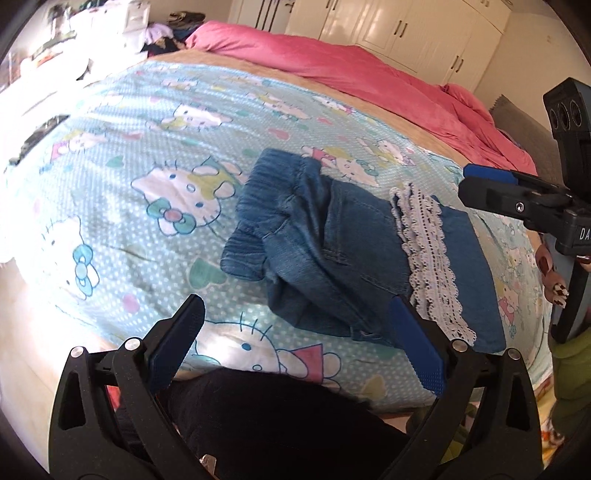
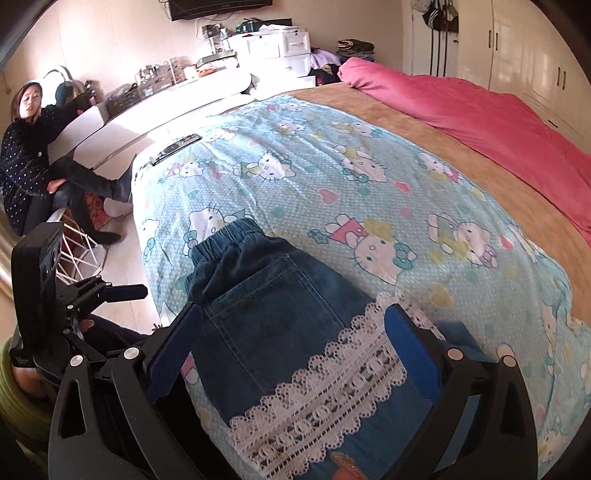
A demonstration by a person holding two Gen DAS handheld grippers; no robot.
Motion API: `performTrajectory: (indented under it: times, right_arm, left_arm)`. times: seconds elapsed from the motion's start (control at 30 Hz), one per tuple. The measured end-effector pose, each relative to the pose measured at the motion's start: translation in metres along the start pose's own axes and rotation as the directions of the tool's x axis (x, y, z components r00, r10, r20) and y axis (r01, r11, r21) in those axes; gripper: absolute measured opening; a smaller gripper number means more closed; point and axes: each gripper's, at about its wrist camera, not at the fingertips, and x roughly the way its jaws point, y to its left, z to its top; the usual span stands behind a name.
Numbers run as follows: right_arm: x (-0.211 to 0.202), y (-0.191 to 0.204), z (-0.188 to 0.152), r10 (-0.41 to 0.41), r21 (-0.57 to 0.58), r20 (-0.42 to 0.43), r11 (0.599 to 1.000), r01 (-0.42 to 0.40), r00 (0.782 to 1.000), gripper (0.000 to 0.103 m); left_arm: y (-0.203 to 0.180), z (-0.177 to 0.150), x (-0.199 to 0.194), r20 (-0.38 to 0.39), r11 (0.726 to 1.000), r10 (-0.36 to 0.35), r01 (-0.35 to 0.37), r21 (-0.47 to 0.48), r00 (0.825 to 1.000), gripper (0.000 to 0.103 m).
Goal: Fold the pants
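Small blue denim pants (image 1: 332,236) with an elastic waistband and a white lace band (image 1: 428,254) lie folded on the light blue cartoon-cat bedsheet (image 1: 147,184). My left gripper (image 1: 295,317) is open and empty, just in front of the pants' near edge. My right gripper (image 2: 291,325) is open above the lace band (image 2: 332,398) of the pants (image 2: 266,295); it also shows at the right of the left wrist view (image 1: 469,181). The left gripper shows at the left of the right wrist view (image 2: 144,291).
A pink duvet (image 1: 351,70) lies along the far side of the bed. White wardrobes (image 1: 406,33) stand behind. A dark remote (image 2: 177,146) lies near the sheet's far corner. A seated person (image 2: 26,155) and a cluttered desk (image 2: 184,81) are left of the bed.
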Motion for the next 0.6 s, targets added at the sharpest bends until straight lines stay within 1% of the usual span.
performTrajectory:
  times: [0.17, 0.37, 0.43, 0.5, 0.6]
  right_arm:
    - [0.032, 0.01, 0.024, 0.047, -0.057, -0.047, 0.997, -0.049, 0.998, 0.098]
    - [0.071, 0.013, 0.049, 0.098, -0.069, -0.109, 0.992, -0.106, 0.989, 0.098]
    - [0.081, 0.014, 0.055, 0.102, -0.071, -0.123, 0.991, -0.112, 0.987, 0.098]
    - [0.09, 0.014, 0.059, 0.115, -0.074, -0.138, 0.989, -0.126, 0.984, 0.098]
    - [0.106, 0.016, 0.063, 0.139, -0.081, -0.167, 0.985, -0.154, 0.976, 0.098]
  left_arm:
    - [0.013, 0.003, 0.013, -0.023, 0.998, -0.026, 0.024, -0.064, 0.999, 0.093]
    - [0.016, 0.009, 0.023, -0.027, 0.996, -0.033, 0.031, -0.081, 0.999, 0.093]
    - [0.015, 0.012, 0.025, -0.029, 0.996, -0.033, 0.031, -0.079, 0.999, 0.093]
    - [0.014, 0.013, 0.029, -0.035, 0.996, -0.036, 0.033, -0.078, 0.999, 0.09]
    - [0.013, 0.016, 0.034, -0.043, 0.997, -0.038, 0.035, -0.068, 0.998, 0.081]
